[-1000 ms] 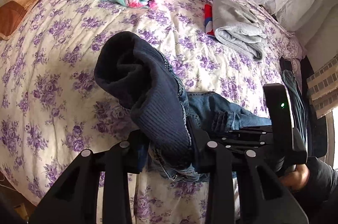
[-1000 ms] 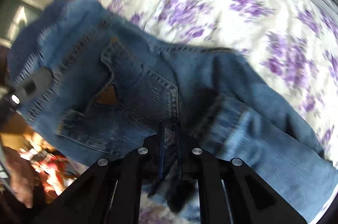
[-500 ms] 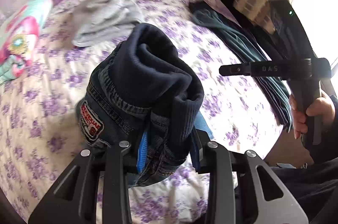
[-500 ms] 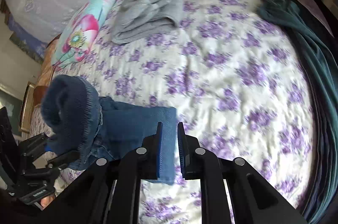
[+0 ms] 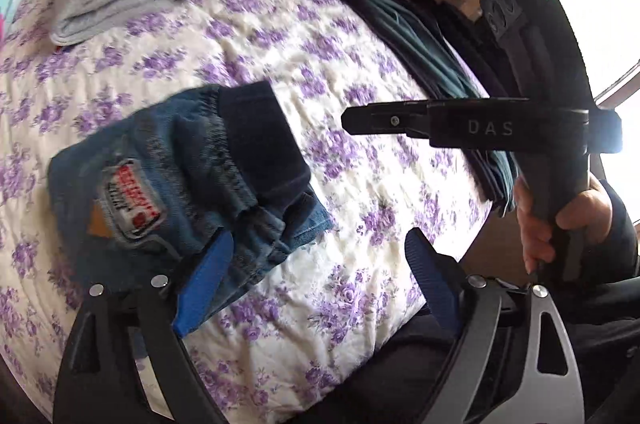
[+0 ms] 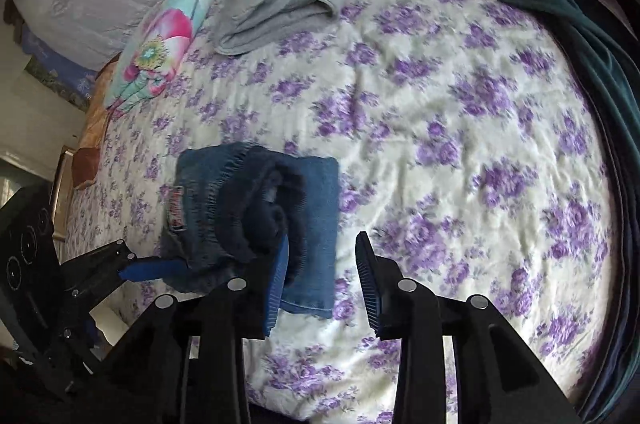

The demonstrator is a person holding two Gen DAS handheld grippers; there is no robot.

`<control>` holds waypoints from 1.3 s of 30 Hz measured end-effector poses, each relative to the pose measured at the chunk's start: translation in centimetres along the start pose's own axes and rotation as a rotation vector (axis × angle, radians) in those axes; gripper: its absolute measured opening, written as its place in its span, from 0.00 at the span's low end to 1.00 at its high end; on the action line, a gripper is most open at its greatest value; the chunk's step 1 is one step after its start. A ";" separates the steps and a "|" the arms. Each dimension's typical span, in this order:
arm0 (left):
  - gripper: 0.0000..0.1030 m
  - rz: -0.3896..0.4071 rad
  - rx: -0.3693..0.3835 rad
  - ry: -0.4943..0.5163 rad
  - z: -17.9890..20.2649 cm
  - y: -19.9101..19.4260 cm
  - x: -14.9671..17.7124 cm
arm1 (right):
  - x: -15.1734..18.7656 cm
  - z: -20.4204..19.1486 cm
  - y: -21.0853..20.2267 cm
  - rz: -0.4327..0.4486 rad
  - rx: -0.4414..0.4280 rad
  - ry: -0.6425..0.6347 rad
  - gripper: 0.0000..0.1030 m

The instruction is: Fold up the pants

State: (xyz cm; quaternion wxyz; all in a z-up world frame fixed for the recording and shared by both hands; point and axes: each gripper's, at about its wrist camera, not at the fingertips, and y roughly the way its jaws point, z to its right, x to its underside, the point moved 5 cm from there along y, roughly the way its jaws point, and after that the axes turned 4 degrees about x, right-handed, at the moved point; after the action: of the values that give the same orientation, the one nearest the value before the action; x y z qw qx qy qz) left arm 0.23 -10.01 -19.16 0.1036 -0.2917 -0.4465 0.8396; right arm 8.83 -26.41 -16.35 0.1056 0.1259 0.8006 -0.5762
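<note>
The blue jeans [image 5: 168, 184] lie folded in a compact bundle on the purple-flowered bedspread [image 5: 280, 32], red patch and dark waistband up. They also show in the right wrist view [image 6: 256, 216]. My left gripper [image 5: 316, 280] is open, its left pad at the bundle's near edge. My right gripper [image 6: 322, 280] is open, its left pad against the bundle's right side. The right gripper's body shows in the left wrist view [image 5: 520, 128], and the left gripper shows in the right wrist view [image 6: 132, 264].
A folded grey garment [image 6: 288, 4] and a folded floral quilt [image 6: 160, 44] lie at the far side of the bed. Dark teal clothes [image 6: 592, 72] lie along the bed's right edge. The bed's near edge is just below the grippers.
Both grippers held the jeans lifted half a second ago. Now the bundle lies on the bed and both grippers have opened.
</note>
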 end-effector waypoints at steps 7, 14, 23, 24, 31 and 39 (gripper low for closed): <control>0.85 0.122 -0.162 -0.251 -9.0 -5.9 -0.5 | -2.3 -8.0 0.9 0.019 -0.072 -0.215 0.35; 0.85 0.080 -0.149 -0.309 -10.3 -1.9 -0.6 | -0.4 -4.3 8.0 -0.190 0.164 -0.179 0.54; 0.95 -0.019 -0.342 -0.195 -11.0 2.9 -0.8 | 0.1 -2.4 8.7 -0.252 0.091 -0.112 0.64; 0.95 -0.012 -0.330 -0.207 -11.2 2.7 -0.8 | -0.2 -2.7 8.3 -0.263 0.091 -0.126 0.61; 0.94 0.049 -0.276 -0.281 -11.7 0.1 -0.2 | -5.9 -6.8 2.4 -0.144 0.125 -0.268 0.61; 0.93 0.188 -0.190 -0.327 -10.0 -5.6 2.4 | -9.2 -17.3 8.7 -0.243 -0.020 -0.438 0.11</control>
State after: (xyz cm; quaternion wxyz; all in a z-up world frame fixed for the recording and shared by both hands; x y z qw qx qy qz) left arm 3.64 1.22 -19.87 -0.0772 -0.2005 -0.5054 0.8357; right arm 19.92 -8.11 -15.89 0.2076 -0.1003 0.7735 -0.5903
